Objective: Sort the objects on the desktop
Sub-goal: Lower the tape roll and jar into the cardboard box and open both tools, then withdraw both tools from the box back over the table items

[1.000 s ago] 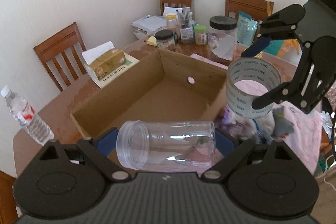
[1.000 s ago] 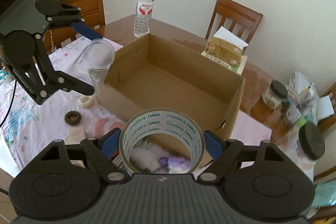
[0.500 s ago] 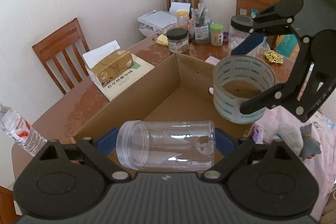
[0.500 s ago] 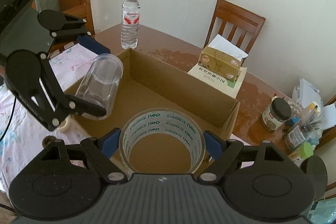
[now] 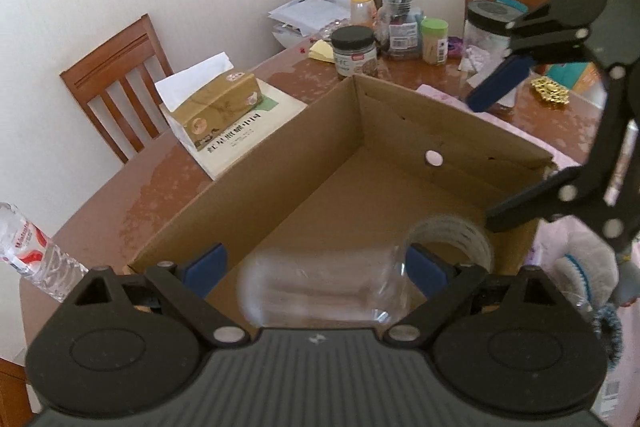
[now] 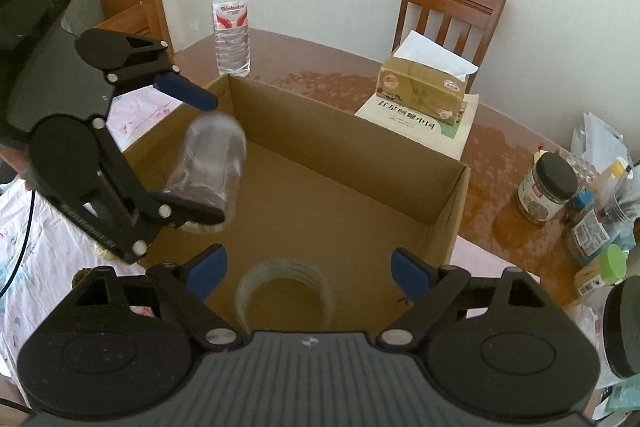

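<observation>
An open cardboard box (image 5: 280, 147) (image 6: 340, 147) lies under both grippers, and its floor is bare. My left gripper (image 5: 316, 263) (image 6: 216, 159) stands open. The clear plastic jar (image 5: 320, 291) (image 6: 212, 167) is a blur between its fingers, free of the pads and dropping on its side. The jaws of my right gripper (image 6: 310, 267) (image 5: 482, 161) are opening. The roll of clear tape (image 6: 284, 291) (image 5: 452, 239) is loose and blurred below them, falling toward the box floor.
A water bottle (image 6: 231, 23) stands beyond the box's far corner. A tissue box (image 6: 424, 87) sits on a book beside the box. Lidded jars and a pen holder (image 5: 354, 51) crowd the table's end. A pink cloth (image 6: 136, 111) and wooden chairs (image 5: 116, 79) border it.
Both grippers moved forward over the box. The right let go of the tape roll and the left let go of the jar; both things now drop, blurred, into the box.
</observation>
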Tool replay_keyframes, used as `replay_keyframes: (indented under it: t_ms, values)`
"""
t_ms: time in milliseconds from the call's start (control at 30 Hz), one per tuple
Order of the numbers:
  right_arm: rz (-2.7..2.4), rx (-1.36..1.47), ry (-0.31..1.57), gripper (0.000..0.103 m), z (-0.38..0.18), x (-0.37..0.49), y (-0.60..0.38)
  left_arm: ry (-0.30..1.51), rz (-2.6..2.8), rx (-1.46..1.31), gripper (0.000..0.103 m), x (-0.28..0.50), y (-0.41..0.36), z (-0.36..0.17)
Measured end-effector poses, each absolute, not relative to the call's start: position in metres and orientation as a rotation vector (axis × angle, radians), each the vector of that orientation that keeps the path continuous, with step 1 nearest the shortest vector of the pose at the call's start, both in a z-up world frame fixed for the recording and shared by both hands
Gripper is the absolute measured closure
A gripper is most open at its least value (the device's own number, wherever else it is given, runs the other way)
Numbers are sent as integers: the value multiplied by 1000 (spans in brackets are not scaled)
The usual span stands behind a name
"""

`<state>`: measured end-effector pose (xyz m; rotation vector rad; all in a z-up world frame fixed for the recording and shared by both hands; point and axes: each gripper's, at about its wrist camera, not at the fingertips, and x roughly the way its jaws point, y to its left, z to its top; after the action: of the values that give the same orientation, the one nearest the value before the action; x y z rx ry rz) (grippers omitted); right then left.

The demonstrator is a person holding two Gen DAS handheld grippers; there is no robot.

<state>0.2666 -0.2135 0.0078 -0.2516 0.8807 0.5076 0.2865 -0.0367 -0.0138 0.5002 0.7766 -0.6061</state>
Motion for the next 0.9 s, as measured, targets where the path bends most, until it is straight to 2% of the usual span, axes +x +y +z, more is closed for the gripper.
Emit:
replay_keyframes:
  t_ms: [367, 900]
  values:
    - [501, -245, 873, 11, 12, 247, -222, 773, -576, 528, 6, 275, -36, -11]
    - [493, -244, 868, 11, 19, 198, -217, 750, -577, 510, 5, 205, -15, 1]
